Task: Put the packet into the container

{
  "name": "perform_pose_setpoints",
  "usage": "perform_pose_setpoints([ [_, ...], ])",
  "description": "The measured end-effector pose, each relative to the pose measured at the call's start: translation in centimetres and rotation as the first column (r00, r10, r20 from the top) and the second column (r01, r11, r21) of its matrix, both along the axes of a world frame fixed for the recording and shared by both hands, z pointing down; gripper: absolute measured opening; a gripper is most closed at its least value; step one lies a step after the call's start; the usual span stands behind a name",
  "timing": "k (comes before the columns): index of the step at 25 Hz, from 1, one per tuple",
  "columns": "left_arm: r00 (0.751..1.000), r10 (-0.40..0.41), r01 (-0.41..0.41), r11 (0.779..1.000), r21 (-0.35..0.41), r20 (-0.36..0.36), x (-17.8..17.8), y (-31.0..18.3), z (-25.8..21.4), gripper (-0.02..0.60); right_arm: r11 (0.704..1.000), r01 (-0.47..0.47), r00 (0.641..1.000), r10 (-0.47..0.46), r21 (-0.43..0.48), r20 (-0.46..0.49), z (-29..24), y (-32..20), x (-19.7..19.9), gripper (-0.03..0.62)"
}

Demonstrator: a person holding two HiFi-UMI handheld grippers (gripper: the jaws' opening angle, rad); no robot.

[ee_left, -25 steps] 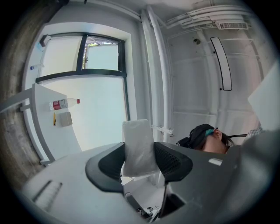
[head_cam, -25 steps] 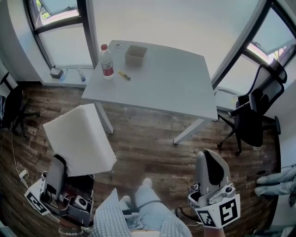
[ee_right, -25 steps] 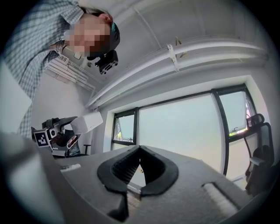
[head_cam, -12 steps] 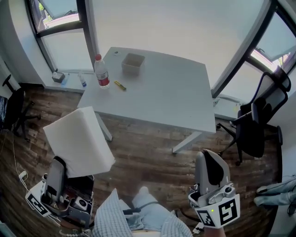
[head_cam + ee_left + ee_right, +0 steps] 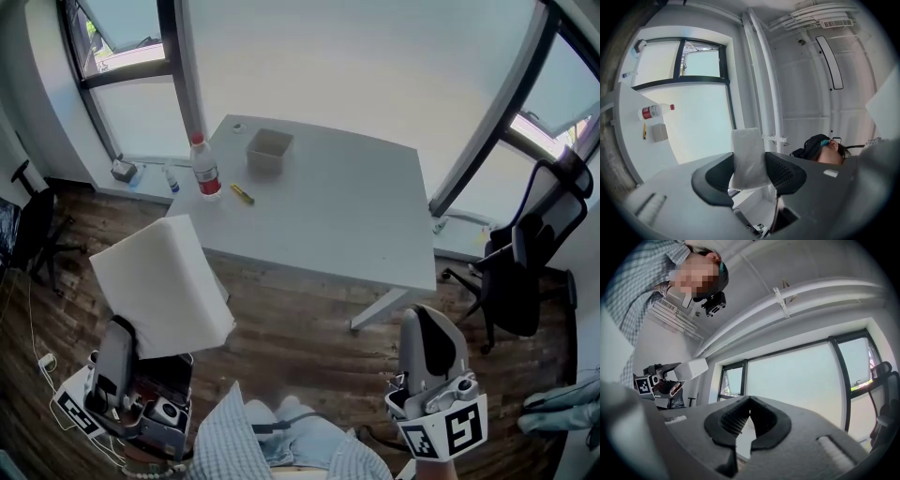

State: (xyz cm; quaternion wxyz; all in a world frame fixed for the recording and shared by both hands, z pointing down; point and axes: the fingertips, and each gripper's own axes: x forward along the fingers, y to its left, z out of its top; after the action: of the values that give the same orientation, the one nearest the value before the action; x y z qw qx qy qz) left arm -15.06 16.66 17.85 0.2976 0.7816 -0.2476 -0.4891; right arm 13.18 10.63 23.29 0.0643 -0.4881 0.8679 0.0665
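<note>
A large white packet [image 5: 159,281] is held at the lower left of the head view, with my left gripper [image 5: 124,339] shut on its lower edge. In the left gripper view the packet [image 5: 748,155] stands pinched between the two dark pads. The container [image 5: 269,148], a small grey open box, sits at the far side of the white table [image 5: 347,216]; it also shows far off as the container [image 5: 659,132]. My right gripper [image 5: 427,339] hangs low at the right, shut and empty, its jaws meeting [image 5: 749,417]. The right gripper view catches the packet [image 5: 692,370] too.
A water bottle [image 5: 204,170] with a red label and a small yellow item [image 5: 242,194] stand left of the container. A black office chair [image 5: 520,253] is right of the table. Wooden floor lies between me and the table. Windows line the walls.
The table has slid lower and more central in the head view as the view shifts. The shoe seen earlier is gone from view. Both grippers keep their places and holds.
</note>
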Motion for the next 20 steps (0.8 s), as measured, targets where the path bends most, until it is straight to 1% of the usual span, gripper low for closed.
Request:
perform_pose_setpoints([
  [5,1.0,-0.003,0.003,1.0,0.01,-0.006,0.0,0.0,-0.2,0.224,1.0,0.014,1.0,-0.014,0.008,-0.004,-0.1,0.1,-0.5,0.002],
  [17,1.0,0.015,-0.015,1.0,0.013,-0.013,-0.1,0.2,-0.3,0.224,1.0,-0.011,1.0,0.011,0.014,-0.005,-0.3,1.0,-0.2,0.002],
  [20,0.999,0.036,-0.036,0.999,0.023,-0.019,1.2,-0.1,-0.3,0.224,1.0,-0.02,1.0,0.02,0.013,0.0,-0.4,0.9,1.0,0.002],
])
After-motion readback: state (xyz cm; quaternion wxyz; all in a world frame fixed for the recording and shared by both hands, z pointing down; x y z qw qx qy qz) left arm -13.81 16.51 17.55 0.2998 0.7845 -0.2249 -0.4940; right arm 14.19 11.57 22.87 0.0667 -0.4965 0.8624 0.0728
